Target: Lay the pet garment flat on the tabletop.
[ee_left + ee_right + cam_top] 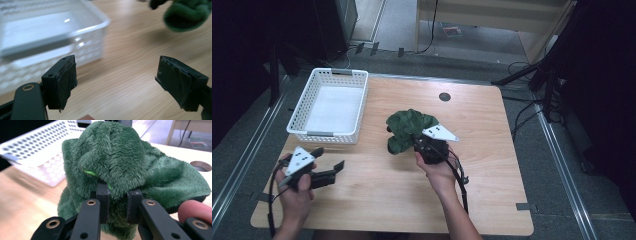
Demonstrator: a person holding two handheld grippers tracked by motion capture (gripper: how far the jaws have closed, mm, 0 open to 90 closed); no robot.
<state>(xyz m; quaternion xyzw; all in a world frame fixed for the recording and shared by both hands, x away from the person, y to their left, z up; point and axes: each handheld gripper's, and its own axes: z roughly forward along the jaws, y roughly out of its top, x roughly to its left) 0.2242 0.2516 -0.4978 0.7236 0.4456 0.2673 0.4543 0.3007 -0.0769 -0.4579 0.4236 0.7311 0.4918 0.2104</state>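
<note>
Green fleece cloth (117,170) is bunched into a plush heap in the right gripper view, rising from the bottom centre of the frame to near its top. The right gripper (117,202) has its two black jaws drawn close together on a fold of that cloth, and fabric is pinched between them. A fingertip (196,211) shows at the lower right edge of the same view.

In the high view the right gripper (424,145) sits just right of centre, held by the person's right hand (439,175), with the cloth (408,129) gathered at its front end over the wooden table (377,200). The cloth hangs in a crumpled mass, its lower end at or just above the tabletop; I cannot tell whether it touches.

At the lower left of the high view the left hand (297,192) holds the left gripper (329,162) above the table. In the left gripper view its jaws stand wide apart with only bare wood between them, and the left gripper (115,80) grips nothing.

Farther back, at the upper left of the high view, a white basket (299,112) stands on the table, well apart from the cloth. A round hole (444,96) lies in the tabletop near the far edge.
</note>
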